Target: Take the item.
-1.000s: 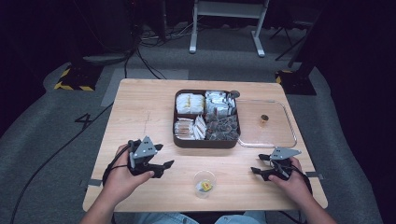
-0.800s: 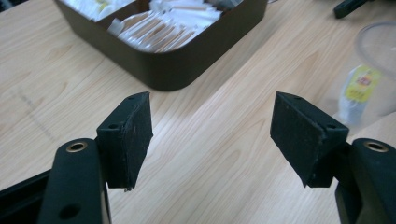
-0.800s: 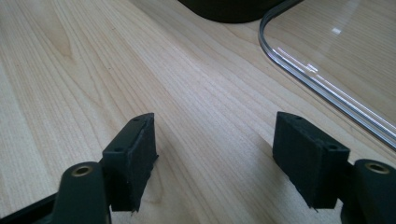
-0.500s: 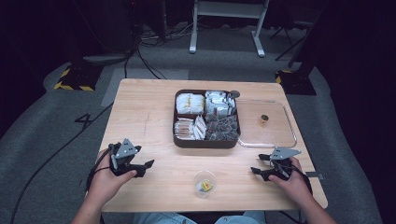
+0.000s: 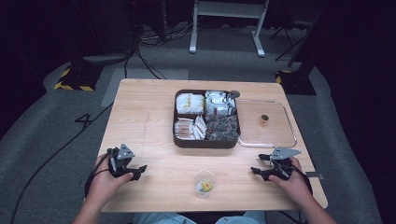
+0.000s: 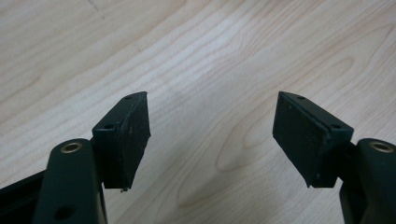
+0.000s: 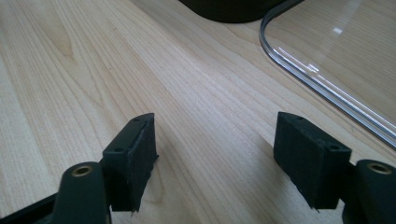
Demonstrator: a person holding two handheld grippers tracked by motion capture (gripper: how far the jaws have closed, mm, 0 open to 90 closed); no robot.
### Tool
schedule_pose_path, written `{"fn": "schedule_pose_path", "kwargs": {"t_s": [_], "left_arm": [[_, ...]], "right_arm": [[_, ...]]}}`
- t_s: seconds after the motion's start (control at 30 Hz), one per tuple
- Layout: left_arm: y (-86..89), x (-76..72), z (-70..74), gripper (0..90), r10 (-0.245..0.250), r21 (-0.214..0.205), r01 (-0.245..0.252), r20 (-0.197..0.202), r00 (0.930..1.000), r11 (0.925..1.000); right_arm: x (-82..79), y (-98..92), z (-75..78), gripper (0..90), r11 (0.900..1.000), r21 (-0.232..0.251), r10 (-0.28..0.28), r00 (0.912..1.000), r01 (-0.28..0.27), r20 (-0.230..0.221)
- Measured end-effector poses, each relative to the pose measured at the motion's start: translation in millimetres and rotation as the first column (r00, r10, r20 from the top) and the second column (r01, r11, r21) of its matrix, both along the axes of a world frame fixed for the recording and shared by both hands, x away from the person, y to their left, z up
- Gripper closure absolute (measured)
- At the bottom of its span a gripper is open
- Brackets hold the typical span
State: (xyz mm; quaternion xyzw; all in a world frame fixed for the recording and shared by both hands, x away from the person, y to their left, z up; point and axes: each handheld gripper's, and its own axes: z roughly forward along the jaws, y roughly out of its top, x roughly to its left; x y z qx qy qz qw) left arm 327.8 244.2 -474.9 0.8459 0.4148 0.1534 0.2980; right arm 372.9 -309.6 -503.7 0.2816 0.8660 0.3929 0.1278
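My left gripper [image 5: 135, 171] rests low over the bare wood near the table's front left, held by a hand. In the left gripper view the left gripper [image 6: 212, 135] stands open, with only wood grain between its pads. My right gripper [image 5: 256, 171] sits at the front right and is open too. In the right gripper view the right gripper [image 7: 215, 154] has nothing between its jaws, which have just been opening a little. A small clear cup [image 5: 204, 183] holding something yellow stands between the two hands, apart from both.
A dark four-compartment box [image 5: 207, 117] of wrapped snacks sits mid-table. Its clear lid [image 5: 268, 126] with a small brown knob [image 5: 264, 120] lies flat to its right. The lid's rim [image 7: 336, 107] curves just ahead of the right gripper. Cables trail across the floor behind the table [image 5: 149, 107].
The left hand has carried its gripper left and toward the front edge, and down close to the wood. The right hand has stayed where it was.
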Motion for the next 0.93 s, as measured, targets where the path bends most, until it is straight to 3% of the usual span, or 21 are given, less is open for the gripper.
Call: {"fn": "schedule_pose_path", "kwargs": {"t_s": [0.3, 0.37, 0.47, 0.53, 0.63, 0.8, 0.93], "left_arm": [[3.8, -2.4, -15.1, 26.9, 0.017, 0.031, -0.016, -0.032, 0.9993, 0.9994], [4.2, -1.7, -18.0, 23.4, 0.025, 0.013, -0.025, -0.026, 0.9993, 0.9996], [8.6, 4.9, -23.5, 20.9, 0.032, -0.014, -0.032, 0.023, 0.9992, 0.9994], [11.2, 9.9, -29.3, 14.1, 0.033, -0.065, -0.031, 0.037, 0.9988, 0.9974], [11.4, 11.8, -29.9, 12.7, 0.035, -0.069, -0.032, 0.038, 0.9987, 0.9971], [10.8, 12.8, -30.0, 11.5, 0.035, -0.066, -0.032, 0.041, 0.9985, 0.9973], [10.3, 12.5, -30.0, 11.3, 0.041, -0.065, -0.039, 0.041, 0.9983, 0.9972]], "right_arm": [[-0.2, -0.1, 0.0, 30.0, 1.0, -0.001, 0.001, 1.0, -0.001, 0.001], [-0.3, -0.3, 0.0, 30.0, 1.0, -0.001, 0.001, 1.0, -0.001, 0.0], [-0.4, -0.4, 0.0, 30.0, 1.0, -0.001, 0.001, 1.0, -0.001, 0.0], [-0.4, -0.4, 0.0, 29.9, 1.0, -0.001, 0.001, 1.0, -0.001, 0.0], [-0.4, -0.3, 0.0, 29.7, 1.0, -0.001, 0.001, 1.0, -0.001, 0.001], [0.8, 0.4, -0.6, 17.6, 0.9992, -0.018, -0.036, 0.9993, 0.036, -0.004], [1.2, 0.9, -0.8, 15.2, 0.9983, -0.024, -0.053, 0.9985, 0.053, -0.009]]}}
